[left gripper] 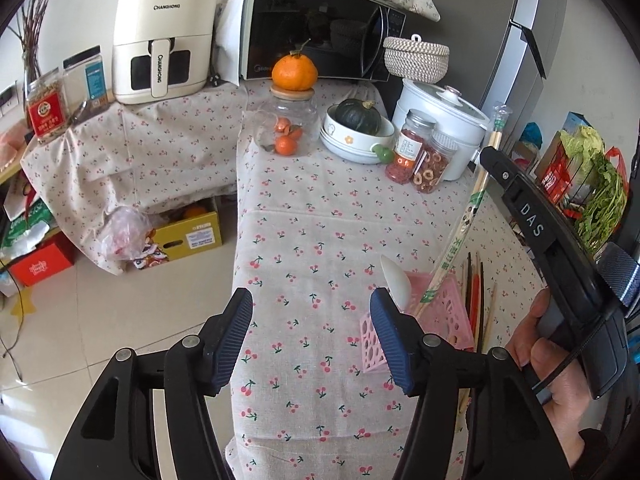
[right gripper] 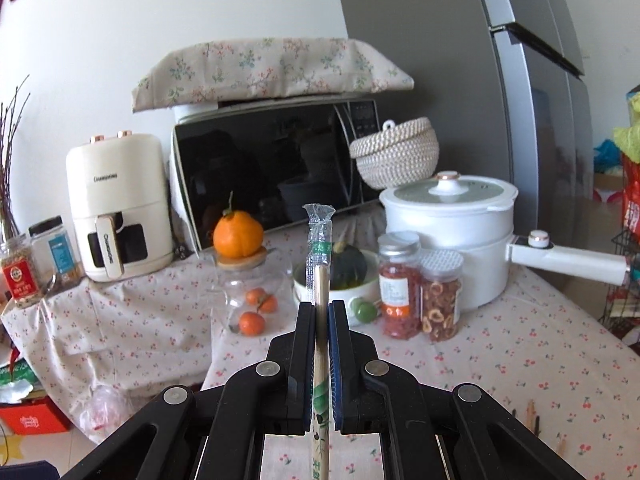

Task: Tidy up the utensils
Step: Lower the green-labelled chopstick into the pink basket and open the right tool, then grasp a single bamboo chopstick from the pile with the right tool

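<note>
Covering the long table [left gripper: 320,240] is a cherry-print cloth, and at its far end stands a black microwave [left gripper: 316,28] with a cream air fryer [left gripper: 162,40] beside it on a lower, cloth-draped surface. A white lidded pot [right gripper: 448,236] stands at the far right of the table, next to a bowl holding a dark green squash [left gripper: 358,116], a glass jar [left gripper: 286,128] topped by an orange, and two jars of dried snacks [right gripper: 420,292].

Nearer the left wrist camera, a pink perforated basket [left gripper: 444,312] rests on the cloth with a white spoon [left gripper: 394,280] standing in it; loose chopsticks [left gripper: 476,300] lie on the cloth just beside it, on the right.

The left gripper [left gripper: 312,340] hangs over bare cloth, jaws spread wide with nothing between them. The right gripper [right gripper: 320,328], held in a person's hand [left gripper: 556,364], is clamped tight on a pair of wrapped chopsticks [right gripper: 318,248]. In the left wrist view their lower end reaches down into the pink basket, while the upper end slants up toward the white pot.
</note>
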Tool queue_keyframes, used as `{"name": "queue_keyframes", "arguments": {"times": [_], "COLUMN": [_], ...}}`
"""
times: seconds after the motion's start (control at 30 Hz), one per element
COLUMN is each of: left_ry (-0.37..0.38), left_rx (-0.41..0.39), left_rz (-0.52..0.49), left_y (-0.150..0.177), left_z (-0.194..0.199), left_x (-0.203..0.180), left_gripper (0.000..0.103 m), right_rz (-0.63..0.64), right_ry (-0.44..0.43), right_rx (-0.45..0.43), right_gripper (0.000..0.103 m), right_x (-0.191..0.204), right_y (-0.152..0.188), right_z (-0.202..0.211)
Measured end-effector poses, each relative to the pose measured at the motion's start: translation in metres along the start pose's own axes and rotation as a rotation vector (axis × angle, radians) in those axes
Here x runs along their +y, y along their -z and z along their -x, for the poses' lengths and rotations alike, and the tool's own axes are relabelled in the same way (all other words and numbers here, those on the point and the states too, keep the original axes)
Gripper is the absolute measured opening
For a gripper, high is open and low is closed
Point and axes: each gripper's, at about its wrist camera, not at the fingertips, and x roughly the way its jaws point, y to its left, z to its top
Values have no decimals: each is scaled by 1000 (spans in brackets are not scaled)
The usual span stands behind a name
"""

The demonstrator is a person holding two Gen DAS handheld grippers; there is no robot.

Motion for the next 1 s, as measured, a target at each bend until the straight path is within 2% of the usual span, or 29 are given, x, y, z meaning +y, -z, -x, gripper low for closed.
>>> {"name": "queue_keyframes", "arguments": {"times": [0.1, 0.17, 0.2, 0.23, 0.33, 0.4, 0.63, 0.73, 0.83, 1.0], "left_ry": [5, 14, 19, 26, 49, 62, 93, 96, 97, 113], "left_rx": [7, 9, 11, 13, 18, 22, 32, 43, 56, 78], "left_rz": [-10, -9, -8, -7, 1, 7, -7, -32, -51, -81], "left_y": [0, 0, 0, 0, 0, -1, 1, 4, 7, 11], "left_z": [0, 1, 2, 2, 5, 7, 10, 10, 9, 6], "left_x": [-2, -5, -7, -8, -13, -17, -36, -48, -61, -84], "left_gripper": [64, 65, 67, 70, 74, 76, 85, 86, 86, 86], "right_rz": [1, 2, -1, -5, 5, 21, 40, 47, 58, 27], "right_ry": [-72, -99, -114, -127, -139, -136, -73, -29, 15, 87], "right_rx": [78, 101, 106, 108, 131, 144, 193, 233, 297, 462], "right_gripper": [10, 29, 47, 58, 74, 80, 98, 100, 100, 100], "right_x": [-2, -6, -9, -13, -25, -34, -79, -102, -124, -158], "right_y": [2, -1, -3, -5, -13, -16, -20, -15, -6, 17], "right_z": [0, 6, 10, 15, 29, 38, 60, 62, 57, 37]}}
